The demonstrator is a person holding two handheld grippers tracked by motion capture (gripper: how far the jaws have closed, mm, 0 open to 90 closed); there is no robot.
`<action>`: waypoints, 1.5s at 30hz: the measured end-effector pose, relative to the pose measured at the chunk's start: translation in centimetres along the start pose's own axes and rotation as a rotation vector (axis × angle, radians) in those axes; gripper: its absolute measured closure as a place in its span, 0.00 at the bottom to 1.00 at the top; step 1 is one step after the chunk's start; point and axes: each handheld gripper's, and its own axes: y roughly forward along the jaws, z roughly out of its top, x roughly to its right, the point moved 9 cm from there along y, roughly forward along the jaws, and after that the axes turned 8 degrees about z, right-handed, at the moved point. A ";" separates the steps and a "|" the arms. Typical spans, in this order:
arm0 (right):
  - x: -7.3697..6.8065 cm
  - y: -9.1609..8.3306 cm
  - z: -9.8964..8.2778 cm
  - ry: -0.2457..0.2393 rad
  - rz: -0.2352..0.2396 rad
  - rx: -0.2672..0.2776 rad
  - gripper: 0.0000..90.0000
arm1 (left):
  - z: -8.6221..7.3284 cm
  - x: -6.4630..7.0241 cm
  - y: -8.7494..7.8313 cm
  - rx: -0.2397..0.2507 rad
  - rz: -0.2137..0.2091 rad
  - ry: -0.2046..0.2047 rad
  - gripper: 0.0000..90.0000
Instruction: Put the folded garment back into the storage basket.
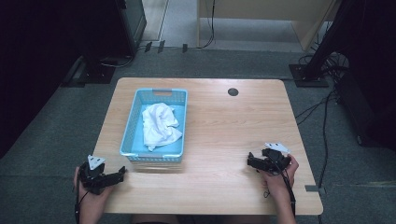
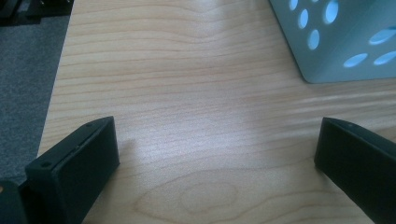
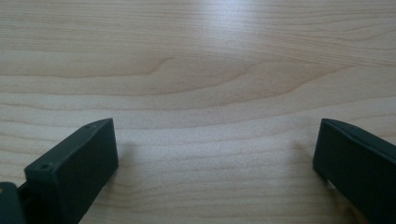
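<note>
Lying crumpled inside a blue basket (image 1: 130, 140) near the desk's (image 1: 224, 126) left edge, a white cloth (image 1: 159, 123) waits while the left claw (image 1: 120, 173) and right claw (image 1: 251, 162) rest wide and empty at the near corners; reaching down over the rim should suit.

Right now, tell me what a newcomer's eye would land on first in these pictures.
The light blue basket on the left half of the wooden table stands out first, with a crumpled white cloth lying inside it. Next come the two black grippers at the near edge: the left gripper just in front of the basket, the right gripper on bare wood, both with jaws wide apart and holding nothing.
</note>
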 end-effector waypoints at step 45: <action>4.5 -2.5 -1.7 0.040 -0.040 0.008 0.00 | 0.0 0.0 0.0 0.000 0.000 0.001 0.00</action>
